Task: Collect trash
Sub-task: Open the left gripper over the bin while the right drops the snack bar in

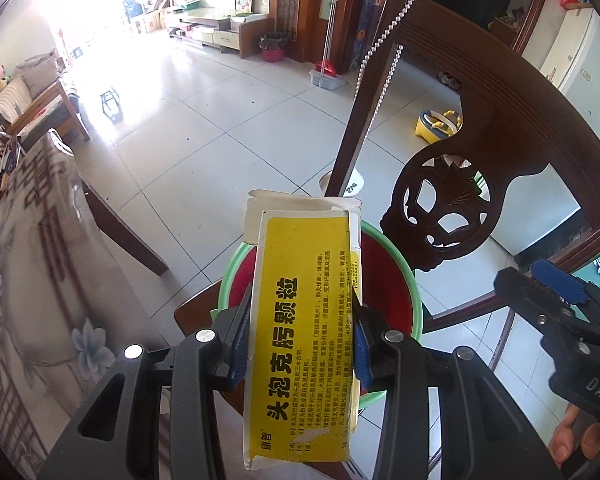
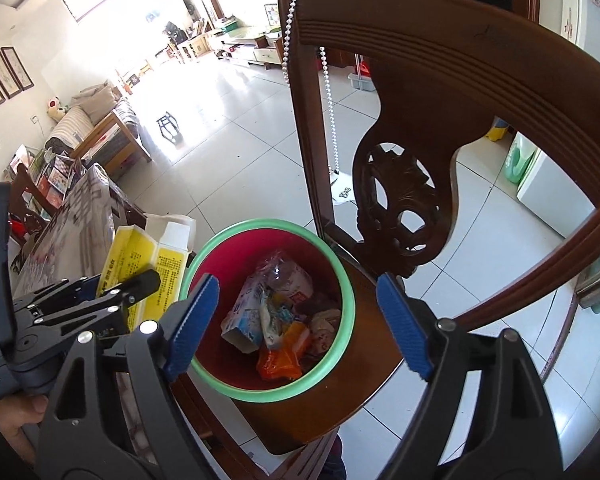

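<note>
Trash filled the bottom of the red plastic bin with a pale green rim (image 2: pixel 342 276), which stood on the seat of a dark carved wooden chair (image 2: pixel 428 76): a crumpled clear wrapper (image 2: pixel 278 270), a small blue-and-white carton (image 2: pixel 246 314) and an orange packet (image 2: pixel 284 356) lay jumbled together inside it. One more piece was not in the bin: a flat yellow-and-white cardboard medicine box printed with black Chinese characters (image 1: pixel 304 320). The left gripper (image 1: pixel 298 350) held that box, its blue pads pressed against the two long edges, so the jaws stood fairly narrow around the card. In the left wrist view the box rose upright in front of the bin and hid most of its opening; its torn top flap stood open. From the right wrist view the same box (image 2: pixel 148 264) sat just to the left of the bin's rim, beside it rather than over it.

The right gripper (image 2: pixel 296 324) hung above the bin with its jaws wide apart and nothing between the blue pads; the trash showed through the gap. A bare hand (image 1: pixel 572 440) gripped its handle at the lower right of the left wrist view.

A string of white beads (image 2: pixel 328 96) hung from the chair's top rail. To the left stood a table under a grey floral cloth (image 1: pixel 32 288), and pale floor tiles (image 1: pixel 204 120) ran back toward a bright living room.
</note>
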{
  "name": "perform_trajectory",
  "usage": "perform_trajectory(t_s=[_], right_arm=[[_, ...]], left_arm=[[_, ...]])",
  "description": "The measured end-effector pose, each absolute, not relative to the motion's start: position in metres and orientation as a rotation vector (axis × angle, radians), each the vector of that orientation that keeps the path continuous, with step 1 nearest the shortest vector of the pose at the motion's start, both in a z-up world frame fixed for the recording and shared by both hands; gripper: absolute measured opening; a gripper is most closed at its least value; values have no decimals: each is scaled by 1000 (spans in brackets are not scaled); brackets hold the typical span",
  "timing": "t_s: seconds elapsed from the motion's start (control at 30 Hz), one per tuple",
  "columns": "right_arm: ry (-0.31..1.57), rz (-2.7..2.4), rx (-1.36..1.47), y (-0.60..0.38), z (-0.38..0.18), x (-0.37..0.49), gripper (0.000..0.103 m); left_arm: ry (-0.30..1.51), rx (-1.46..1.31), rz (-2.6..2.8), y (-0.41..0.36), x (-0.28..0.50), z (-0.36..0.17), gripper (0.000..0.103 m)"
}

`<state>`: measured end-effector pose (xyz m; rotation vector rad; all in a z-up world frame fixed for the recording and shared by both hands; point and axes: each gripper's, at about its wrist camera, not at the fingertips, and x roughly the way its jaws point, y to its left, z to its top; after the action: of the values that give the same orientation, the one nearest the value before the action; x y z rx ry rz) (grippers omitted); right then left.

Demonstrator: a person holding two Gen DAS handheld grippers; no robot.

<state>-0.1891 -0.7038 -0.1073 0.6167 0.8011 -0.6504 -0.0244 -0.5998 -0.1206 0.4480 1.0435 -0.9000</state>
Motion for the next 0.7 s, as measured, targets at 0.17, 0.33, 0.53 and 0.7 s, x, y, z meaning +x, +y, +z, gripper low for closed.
perform_trajectory(t_s=[0.17,0.33,0.53,0.7], right_arm=[[802,-661,617,-704,-108,-190,80],[800,-676,611,-701,-105,-192,81],[796,-691,601,-699,-99,-195,82],[785,-687,580,-689,-91,-194,84]], left_arm=[[1050,450,-903,-603,-22,-123,38],[1073,442,-908,-606,-18,-128,48],[1062,428,-923,-602,-19,-125,69],[1039,387,-932,-587,-22,-110,75]])
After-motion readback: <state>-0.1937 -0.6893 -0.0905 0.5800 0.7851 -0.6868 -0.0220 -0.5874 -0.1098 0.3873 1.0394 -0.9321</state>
